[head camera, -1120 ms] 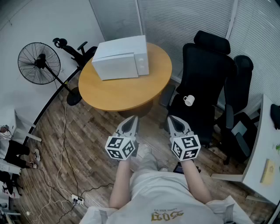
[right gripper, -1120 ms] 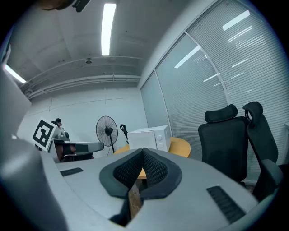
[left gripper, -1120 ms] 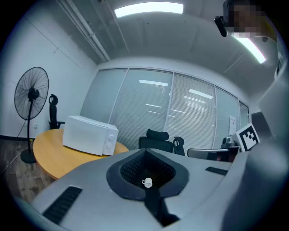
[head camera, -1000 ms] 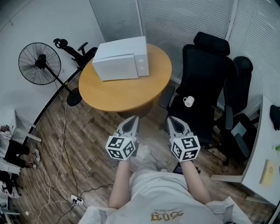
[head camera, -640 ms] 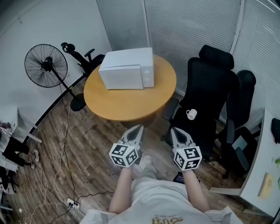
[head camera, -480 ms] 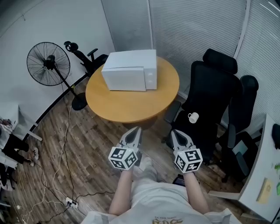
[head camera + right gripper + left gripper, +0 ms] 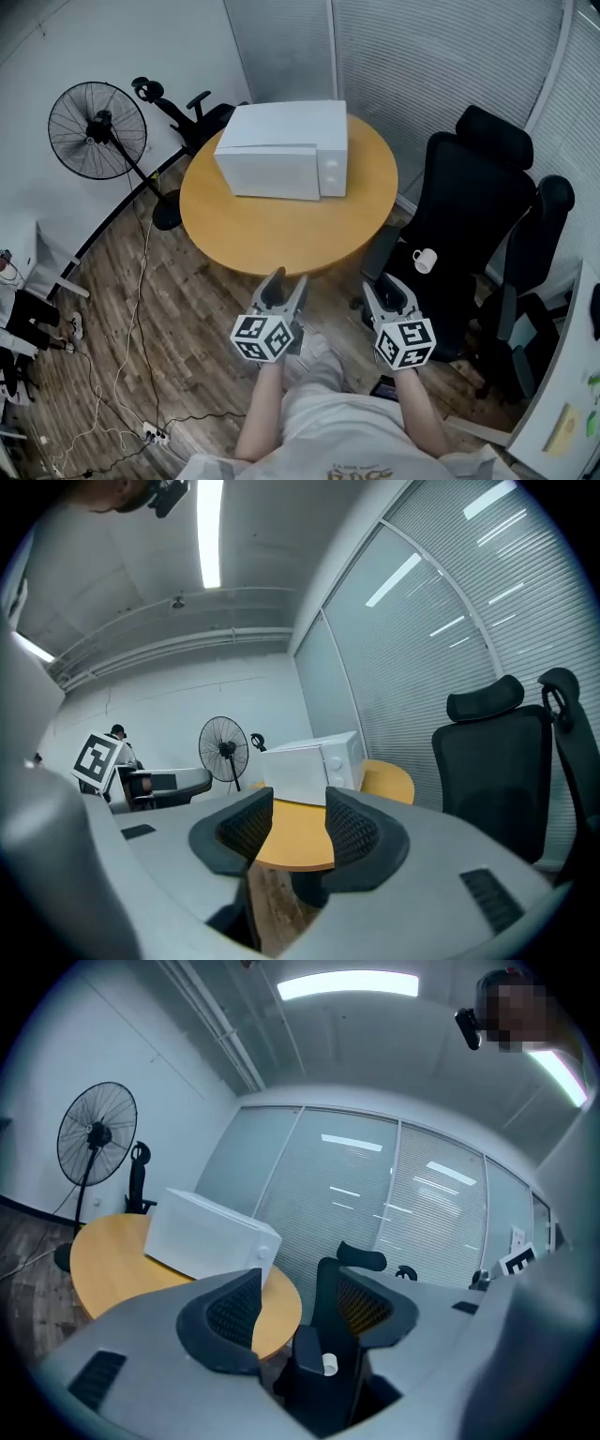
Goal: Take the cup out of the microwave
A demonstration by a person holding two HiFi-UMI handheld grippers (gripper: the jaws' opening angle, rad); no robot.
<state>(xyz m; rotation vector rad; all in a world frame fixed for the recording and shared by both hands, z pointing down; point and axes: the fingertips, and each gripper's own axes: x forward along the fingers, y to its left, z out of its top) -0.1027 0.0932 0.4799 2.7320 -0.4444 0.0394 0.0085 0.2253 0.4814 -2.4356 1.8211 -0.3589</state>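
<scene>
Well back from the table edge sits the microwave.

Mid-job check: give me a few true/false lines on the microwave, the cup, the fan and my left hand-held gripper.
1. The microwave has its door shut. True.
2. The microwave stands on the floor. False: it stands on the round table.
3. A white cup sits on the black chair, on its seat. True.
4. The left hand-held gripper holds a cup. False: its jaws have just been opening, with nothing between them.
5. The fan stands right of the table. False: it is on the left in the head view.
</scene>
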